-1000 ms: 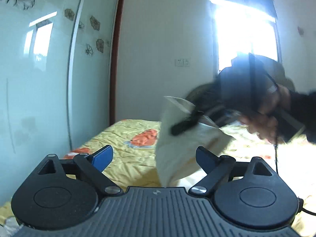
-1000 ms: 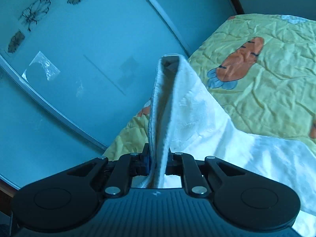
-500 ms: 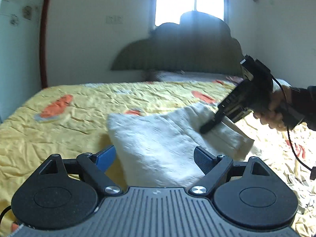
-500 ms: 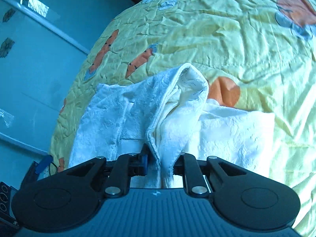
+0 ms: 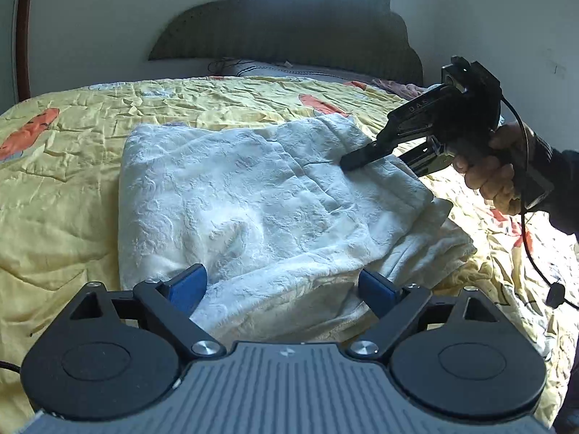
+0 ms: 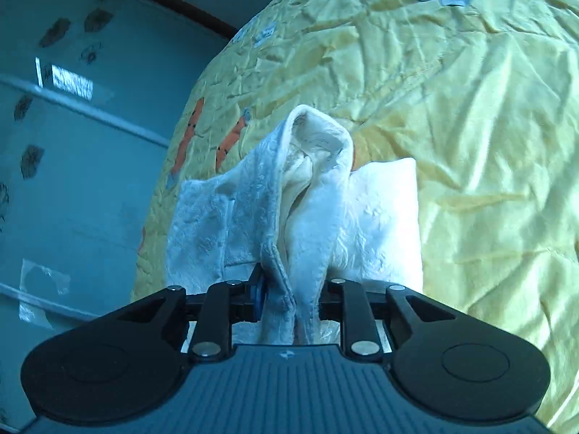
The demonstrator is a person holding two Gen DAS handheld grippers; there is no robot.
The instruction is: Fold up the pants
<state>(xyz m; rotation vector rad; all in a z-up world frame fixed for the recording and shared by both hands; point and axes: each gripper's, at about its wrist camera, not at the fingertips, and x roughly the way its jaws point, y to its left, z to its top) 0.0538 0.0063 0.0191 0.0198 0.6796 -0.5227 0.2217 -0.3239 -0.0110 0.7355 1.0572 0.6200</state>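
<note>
Pants (image 5: 253, 195), white and textured, lay folded over on a yellow bedspread (image 5: 54, 188) just ahead of the left gripper (image 5: 284, 285). That gripper hung with its blue pads (image 5: 188, 284) spread wide and nothing caught between them; the near edge of the cloth passed under the gap. Beyond it and to the right, the right gripper (image 5: 356, 159) reached onto the far corner of the pants, borne by a hand (image 5: 495, 170) whose sleeve ran off the edge of the picture. From the right wrist view, a bunched ridge of pants (image 6: 311, 195) stood up between that gripper's (image 6: 291, 291) fingers. Its jaws were opening, with the fold still between them and the pads seemingly against the cloth, though the fabric hid most of the right pad. A dark headboard (image 5: 289, 21) stood behind the bed. A black cable (image 5: 532, 238) trailed from the right gripper, its end cut off at the frame.
</note>
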